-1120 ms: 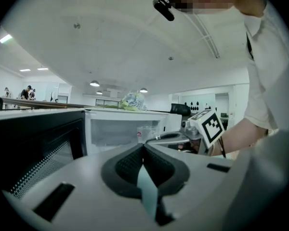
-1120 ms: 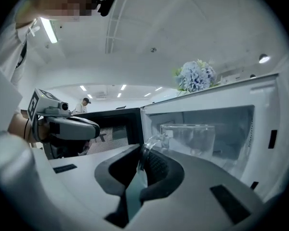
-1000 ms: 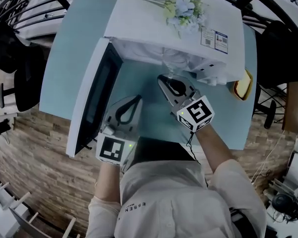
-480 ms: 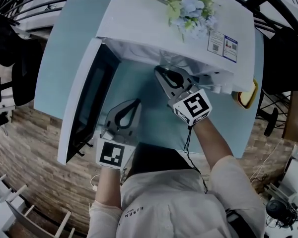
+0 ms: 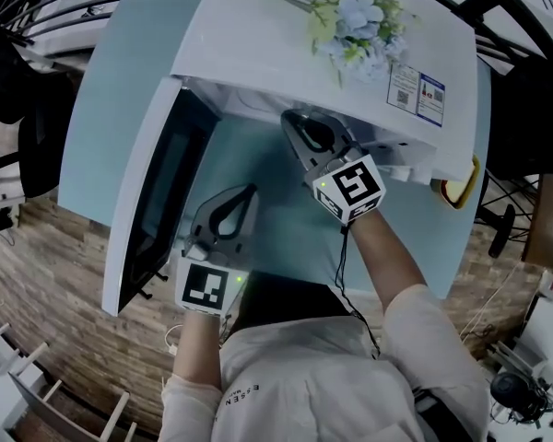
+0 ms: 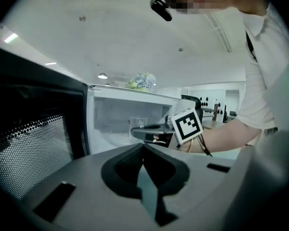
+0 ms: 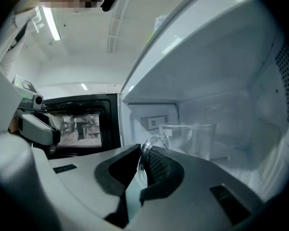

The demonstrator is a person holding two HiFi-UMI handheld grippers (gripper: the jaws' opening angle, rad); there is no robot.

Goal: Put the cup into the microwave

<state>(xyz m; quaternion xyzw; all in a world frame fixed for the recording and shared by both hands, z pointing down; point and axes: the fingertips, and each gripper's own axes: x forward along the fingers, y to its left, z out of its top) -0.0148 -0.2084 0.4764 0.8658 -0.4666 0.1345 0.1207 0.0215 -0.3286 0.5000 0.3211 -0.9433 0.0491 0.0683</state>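
Observation:
The white microwave (image 5: 286,53) stands on the pale blue table (image 5: 286,233) with its door (image 5: 157,201) swung open to the left. My right gripper (image 5: 291,123) reaches into the opening. It is shut on the handle of a clear glass cup (image 7: 192,138), which hangs inside the white cavity; the jaws (image 7: 142,154) pinch the handle. In the left gripper view the cup (image 6: 137,125) shows in the cavity ahead of the right gripper (image 6: 149,133). The head view hides the cup under the microwave's top. My left gripper (image 5: 250,191) stays low before the door, shut and empty (image 6: 143,146).
A spray of artificial flowers (image 5: 355,21) and a printed label (image 5: 417,88) lie on the microwave's top. A yellow-rimmed object (image 5: 461,188) sits at the table's right edge. The open door bounds the left side. Dark chairs ring the table.
My right gripper has carried the cup up the picture and deeper into the microwave's opening. The left gripper has stayed in about the same place beside the door.

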